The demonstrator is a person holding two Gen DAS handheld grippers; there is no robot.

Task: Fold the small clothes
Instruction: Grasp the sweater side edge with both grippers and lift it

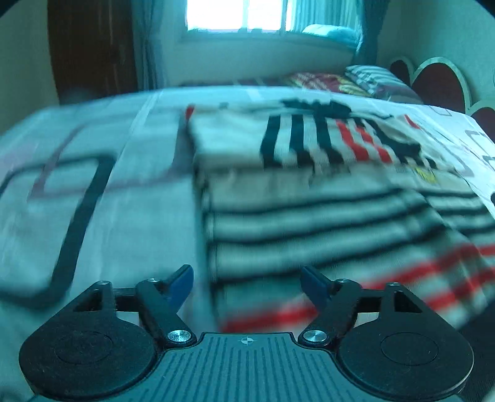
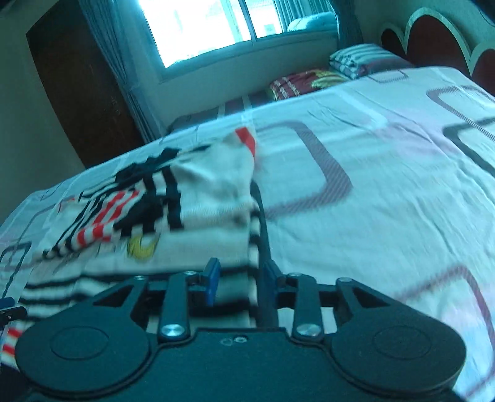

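Observation:
A small white garment (image 1: 309, 198) with black and red stripes lies partly folded on the bed; it also shows in the right wrist view (image 2: 154, 222). My left gripper (image 1: 247, 284) is open, its blue pads (image 1: 181, 283) straddling the garment's near left edge, low over it. My right gripper (image 2: 239, 278) is open by a narrower gap, its blue pads (image 2: 213, 278) on either side of the garment's near right edge. I cannot tell whether the pads touch the cloth. Both views are blurred by motion.
The bed sheet (image 2: 386, 173) is white with rounded-square patterns. Folded clothes (image 2: 355, 62) and a red patterned item (image 2: 303, 82) lie at the far end by the headboard (image 2: 433, 34). A window (image 1: 238, 14) and dark wardrobe (image 2: 80, 80) stand behind.

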